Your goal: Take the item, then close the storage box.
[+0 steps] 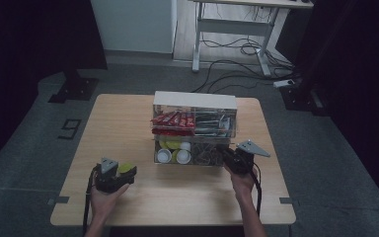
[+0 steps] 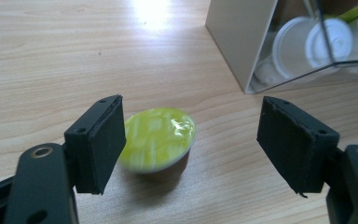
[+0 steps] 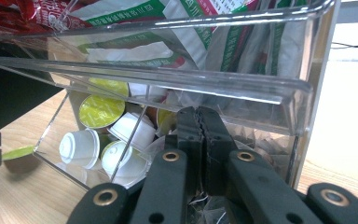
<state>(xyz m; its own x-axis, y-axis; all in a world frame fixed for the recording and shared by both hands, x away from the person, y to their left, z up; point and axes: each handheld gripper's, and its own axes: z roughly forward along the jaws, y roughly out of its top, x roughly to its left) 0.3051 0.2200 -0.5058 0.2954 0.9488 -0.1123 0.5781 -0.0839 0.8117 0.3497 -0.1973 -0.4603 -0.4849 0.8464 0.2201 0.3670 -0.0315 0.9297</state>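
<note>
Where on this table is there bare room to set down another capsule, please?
The wooden table is bare left of the clear organiser, from its far edge down to the left gripper. The near strip between both hands is free too. It is crowded at the organiser's front, where the right gripper sits, and around the green-lidded capsule.

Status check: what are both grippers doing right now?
Left gripper open, green-lidded capsule sitting on table between jaws. Right gripper shut, at clear organizer. Nothing blocking.

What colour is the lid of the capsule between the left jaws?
Yellow-green foil lid, best in the left gripper view.
</note>
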